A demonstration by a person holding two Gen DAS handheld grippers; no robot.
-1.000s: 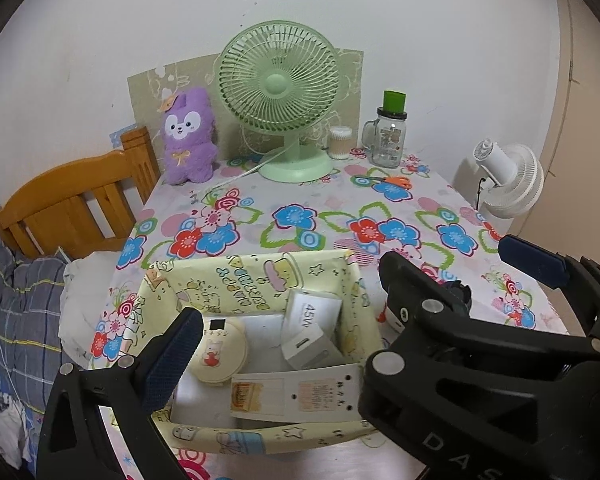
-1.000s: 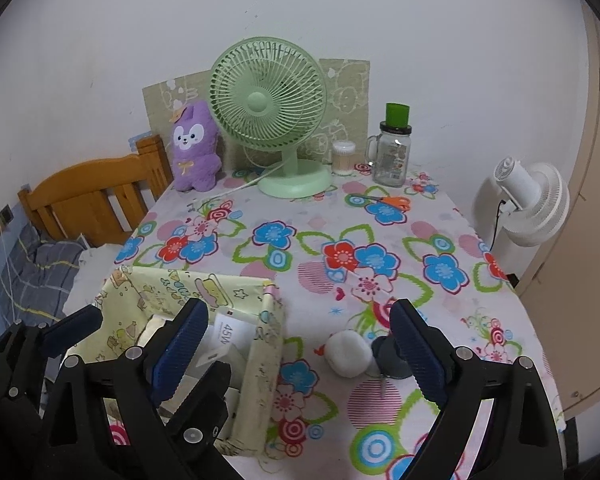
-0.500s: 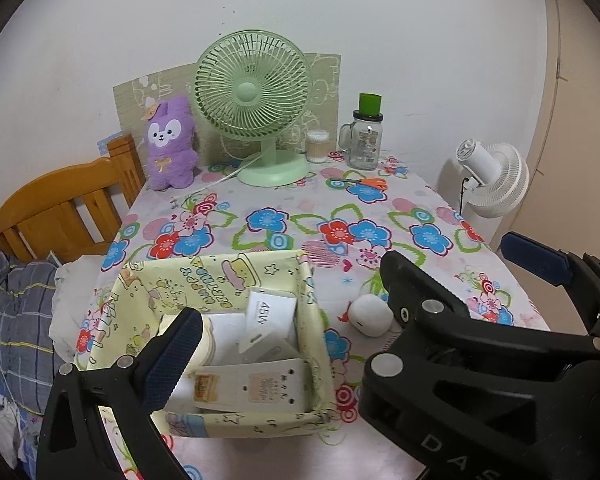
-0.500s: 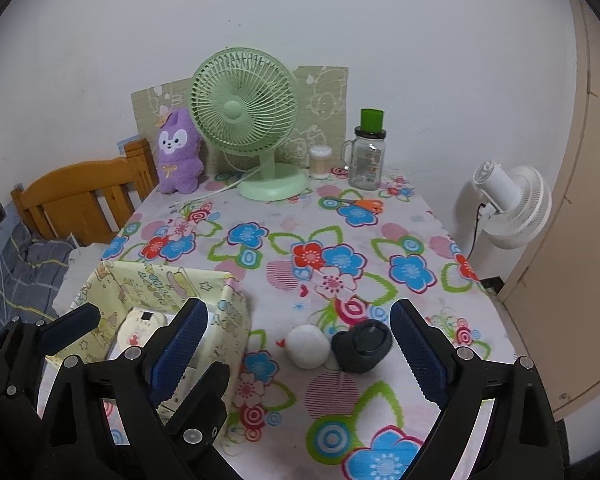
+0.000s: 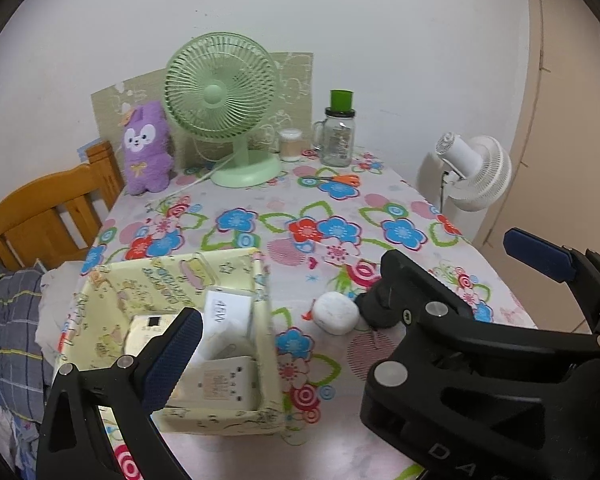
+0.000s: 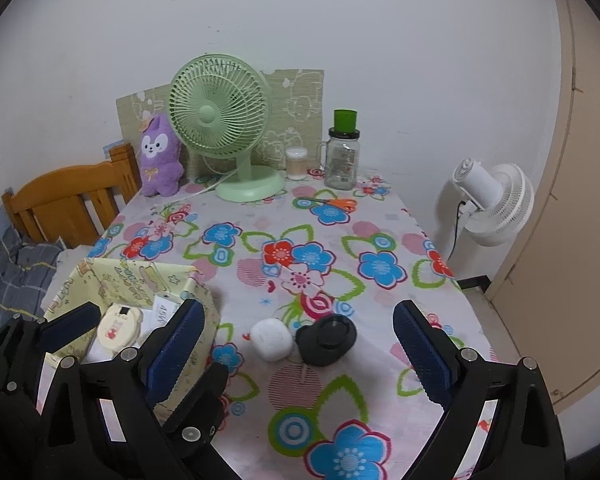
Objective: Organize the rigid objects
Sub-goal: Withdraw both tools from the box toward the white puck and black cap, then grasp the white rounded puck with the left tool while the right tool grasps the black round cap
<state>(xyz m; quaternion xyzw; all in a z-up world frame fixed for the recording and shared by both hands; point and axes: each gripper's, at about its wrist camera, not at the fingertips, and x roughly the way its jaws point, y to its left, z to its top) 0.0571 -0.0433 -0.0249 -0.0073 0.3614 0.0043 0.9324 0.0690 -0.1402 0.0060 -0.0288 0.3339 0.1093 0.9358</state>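
Observation:
A yellow fabric basket (image 5: 236,268) (image 6: 120,276) sits at the table's front left. It holds a white 45W charger box (image 5: 226,312), a round cream case (image 6: 118,328) and a white power strip (image 5: 224,384). A white rounded case (image 6: 271,338) (image 5: 336,312) and a black round device (image 6: 327,339) lie side by side on the cloth, right of the basket. My left gripper (image 5: 352,308) is open and empty, above the table's near edge. My right gripper (image 6: 296,344) is open and empty, its fingers straddling the two loose objects from nearer the camera.
A green desk fan (image 6: 228,128), a purple plush (image 6: 160,156), a small jar (image 6: 297,163), a green-lidded glass jar (image 6: 342,156) and orange scissors (image 6: 332,202) stand at the back. A white floor fan (image 6: 492,204) is right of the table, a wooden bed frame (image 6: 68,204) left.
Both grippers have pulled back and risen from the basket. The white case and black device have come into fuller view. Both stay open and empty.

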